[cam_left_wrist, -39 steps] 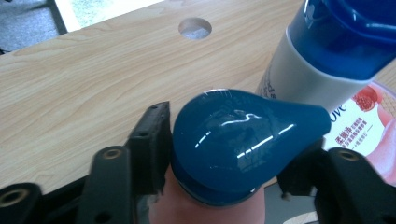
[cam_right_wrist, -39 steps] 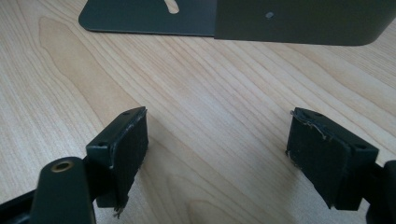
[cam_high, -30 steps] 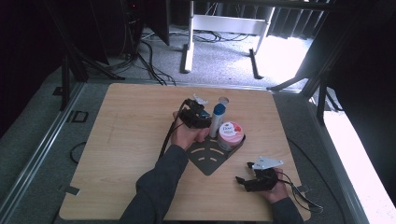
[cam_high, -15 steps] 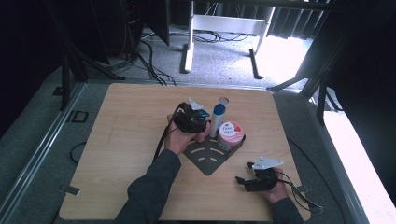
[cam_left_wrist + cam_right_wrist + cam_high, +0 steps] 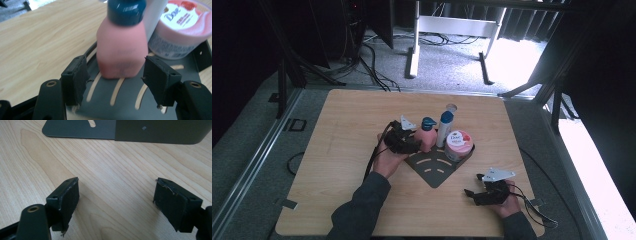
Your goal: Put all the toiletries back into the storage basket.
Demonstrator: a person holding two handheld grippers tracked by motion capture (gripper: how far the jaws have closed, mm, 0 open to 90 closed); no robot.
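We have the left claw (image 5: 113,82) wide, its pads on each side of the pink bottle (image 5: 121,47) and not yet pressing it. The bottle stands upright on the dark rack (image 5: 435,167), near the middle of the worktop (image 5: 347,125). The white bottle (image 5: 444,128) stands just behind it and the round jar (image 5: 458,145) just beside, so room on that side is small. We think a pad may knock the neighbours, or tip the pink bottle if only one pad touches first. The open side is toward the person and the left, where the wood is bare. The right claw (image 5: 115,202) rests wide and empty near the front edge.
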